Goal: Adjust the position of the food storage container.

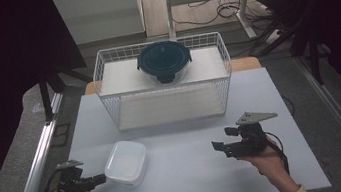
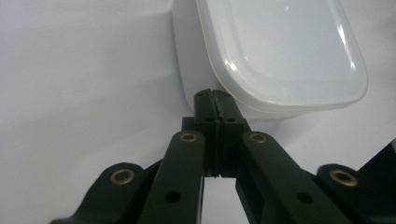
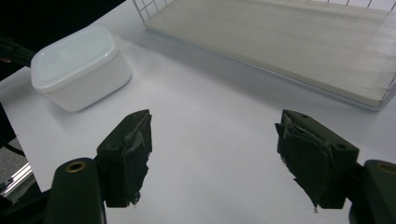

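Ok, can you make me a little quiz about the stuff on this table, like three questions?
1. True or false: the left gripper has its jaws pressed together right beside the white lidded container.
2. Multiple choice: where does the round container with the dark blue lid sit? A) on the table next to the white one B) on the upper shelf of the white wire rack C) in the right gripper.
3. Fill in: the right gripper has its jaws wide ____ with nothing between them.

Key: 1 true; 2 B; 3 open.
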Motion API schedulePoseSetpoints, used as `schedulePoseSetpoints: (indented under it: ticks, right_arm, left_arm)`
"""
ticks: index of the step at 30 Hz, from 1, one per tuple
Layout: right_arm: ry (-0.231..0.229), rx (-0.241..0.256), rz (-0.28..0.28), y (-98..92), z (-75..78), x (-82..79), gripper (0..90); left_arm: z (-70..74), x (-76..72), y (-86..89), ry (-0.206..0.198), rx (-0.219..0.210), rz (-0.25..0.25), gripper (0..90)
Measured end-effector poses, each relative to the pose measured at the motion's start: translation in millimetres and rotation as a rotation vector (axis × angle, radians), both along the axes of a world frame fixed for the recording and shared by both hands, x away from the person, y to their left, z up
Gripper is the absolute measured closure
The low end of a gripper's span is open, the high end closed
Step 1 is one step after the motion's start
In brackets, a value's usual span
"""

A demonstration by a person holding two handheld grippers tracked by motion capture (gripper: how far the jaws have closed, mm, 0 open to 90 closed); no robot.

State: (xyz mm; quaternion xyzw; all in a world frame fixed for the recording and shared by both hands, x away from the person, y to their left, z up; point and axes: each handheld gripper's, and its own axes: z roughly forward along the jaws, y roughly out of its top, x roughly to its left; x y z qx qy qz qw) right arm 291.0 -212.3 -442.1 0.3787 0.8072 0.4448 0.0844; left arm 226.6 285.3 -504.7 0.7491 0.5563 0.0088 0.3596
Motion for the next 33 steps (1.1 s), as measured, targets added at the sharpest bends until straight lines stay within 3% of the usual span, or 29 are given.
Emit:
schedulePoseSetpoints:
  ticks: [8,15,19,26,28,33]
  right_arm:
    - [0.003,0.000,0.000,-0.2,0.2,-0.4,25.2]
    - [0.002,0.003,-0.008,-3.2,0.4,1.0,25.2]
    - [0.000,0.006,-0.010,-4.1,2.1,0.7,25.2]
    - [-0.002,0.004,-0.007,-4.9,2.3,0.9,25.2]
    - [0.000,0.005,-0.009,-5.6,2.1,1.1,25.2]
    - [-0.004,0.008,-0.011,-6.7,3.8,0.8,25.2]
  left_arm:
    - [0.2,10.0,-17.4,-0.001,0.004,-0.045,89.8]
    - [7.9,10.8,-0.2,-0.025,-0.004,0.014,90.0]
    - [12.2,20.8,2.2,-0.037,-0.015,0.022,90.0]
    - [9.0,43.5,-10.7,-0.008,-0.052,-0.014,90.0]
    - [7.4,45.9,-14.7,-0.004,-0.034,-0.014,90.0]
    - [7.3,45.9,-21.2,0.000,-0.043,-0.037,90.0]
